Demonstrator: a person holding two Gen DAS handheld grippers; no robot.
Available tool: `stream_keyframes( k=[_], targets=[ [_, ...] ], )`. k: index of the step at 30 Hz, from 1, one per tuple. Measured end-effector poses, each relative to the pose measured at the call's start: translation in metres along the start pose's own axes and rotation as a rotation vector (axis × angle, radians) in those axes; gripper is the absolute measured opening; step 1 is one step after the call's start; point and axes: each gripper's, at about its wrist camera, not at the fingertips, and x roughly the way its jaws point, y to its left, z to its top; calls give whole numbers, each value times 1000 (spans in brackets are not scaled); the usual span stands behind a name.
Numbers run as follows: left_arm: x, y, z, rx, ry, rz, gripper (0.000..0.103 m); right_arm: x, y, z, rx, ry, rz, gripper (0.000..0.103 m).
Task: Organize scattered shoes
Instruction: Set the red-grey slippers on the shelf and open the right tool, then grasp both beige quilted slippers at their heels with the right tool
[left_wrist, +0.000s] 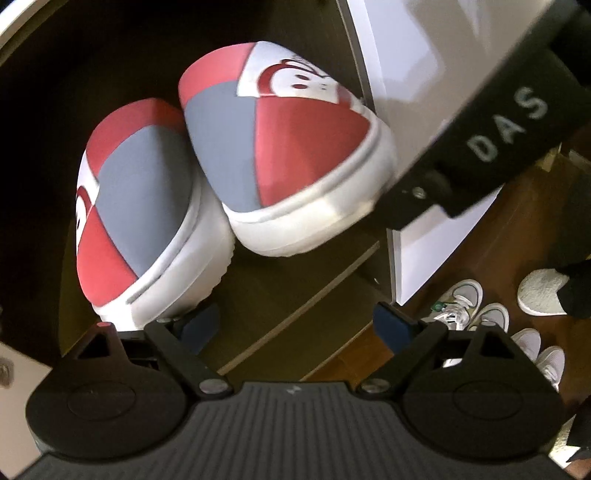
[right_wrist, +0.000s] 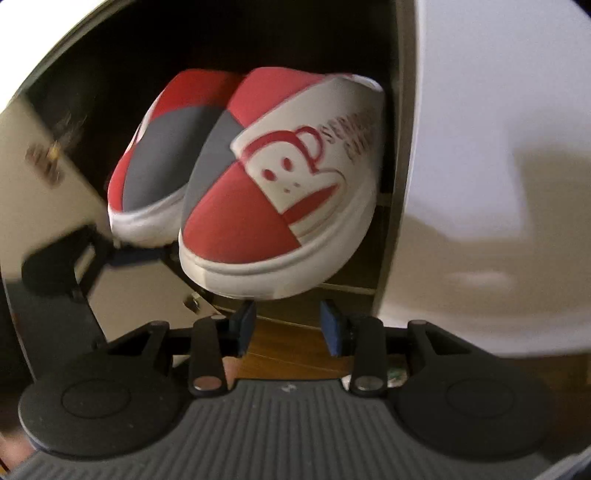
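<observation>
Two puffy fabric slippers (left_wrist: 207, 173) in red, grey and white patches with thick white soles sit side by side on a dark shelf (left_wrist: 295, 295), mid-frame. The left gripper (left_wrist: 291, 328) is spread wide and the right gripper (right_wrist: 288, 325) narrower, both holding nothing. White sneakers (left_wrist: 476, 314) sit lower right on the wood floor (left_wrist: 517, 221).

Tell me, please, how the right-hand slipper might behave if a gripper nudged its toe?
The right-hand slipper has a soft fabric upper, so it would probably dent. Its backless shape suggests it is light and slides easily. Pressed against its mate, it would likely shove that too.
</observation>
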Motion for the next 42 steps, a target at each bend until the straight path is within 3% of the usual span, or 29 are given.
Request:
stream_keyframes(
  k=[13,15,17,19,23,25,29,31,32,34,36,38,42],
  targets=[
    [-5,-15,6,85,-34,31,93,46,9,55,127,-53,-86,35],
    [-12,-23,0,65,-34,41,93,47,9,56,106,-51,-70,37],
    [-24,-33,-14,7,-30,53,93,44,9,54,72,-56,-58,48],
    [-47,-48,-40,-122,-14,57,93,34,6,43,-31,-62,-10,53],
    [-86,-99,-106,-394,89,106,93,17,-10,-4,-354,-36,166,59],
    [-105,-151,-156,-589,201,156,93,21,-26,-30,-431,41,198,59],
    [-119,-227,-230,-872,353,232,93,28,-51,-74,-570,172,248,59],
    [-74,-188,-243,-991,411,266,93,50,-54,-117,-737,260,269,59],
    [-63,-185,-239,-1039,429,277,93,54,-55,-134,-783,286,286,59],
    [-40,-220,-245,-1162,485,323,93,62,-57,-170,-876,340,322,59],
    [8,-236,-196,-1220,515,358,93,101,-31,-210,-975,434,374,59],
    [43,-238,-209,-1256,542,393,93,123,-9,-242,-1032,474,410,59],
    [103,-238,-282,-1258,630,480,93,163,41,-307,-1175,481,483,59]
  ],
)
